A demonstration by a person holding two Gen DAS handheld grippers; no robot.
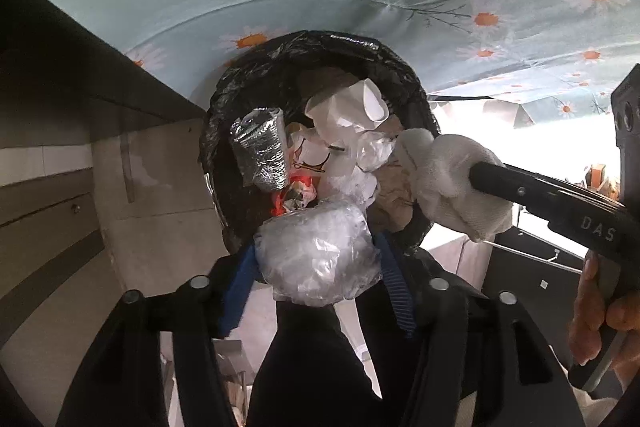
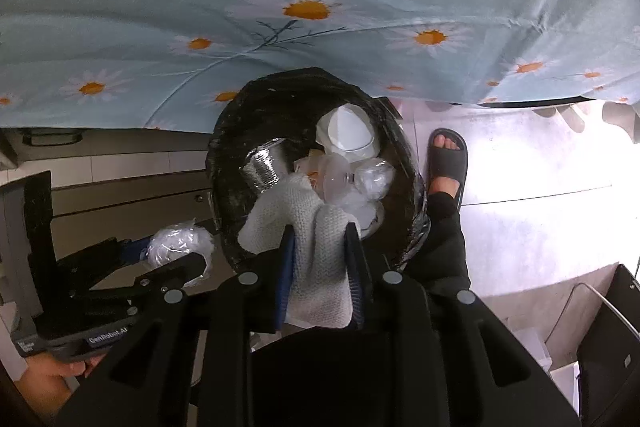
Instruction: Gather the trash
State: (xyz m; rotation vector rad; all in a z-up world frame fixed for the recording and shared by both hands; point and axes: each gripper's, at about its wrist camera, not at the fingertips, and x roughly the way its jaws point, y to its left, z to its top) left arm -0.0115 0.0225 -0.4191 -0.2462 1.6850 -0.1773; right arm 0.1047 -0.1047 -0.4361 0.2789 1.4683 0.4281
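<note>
Trash is split between both tongs right now. Left tongs (image 1: 318,259) are clamped on a crumpled clear plastic wad (image 1: 316,255), held just at the near rim of the black-lined bin (image 1: 240,95). Right tongs (image 2: 320,267) are pinched on a white knit cloth (image 2: 304,227), hanging over the bin's near side. Ahead of both tongs the bin already holds a silver foil pouch (image 1: 262,151), a white paper cup (image 1: 370,103) and more clear plastic; deeper stuff is too buried to identify. Beyond the bin, a daisy-print cloth (image 2: 320,7) covers whatever it's draped over. A sandaled foot (image 2: 448,159) is right of the bin.
</note>
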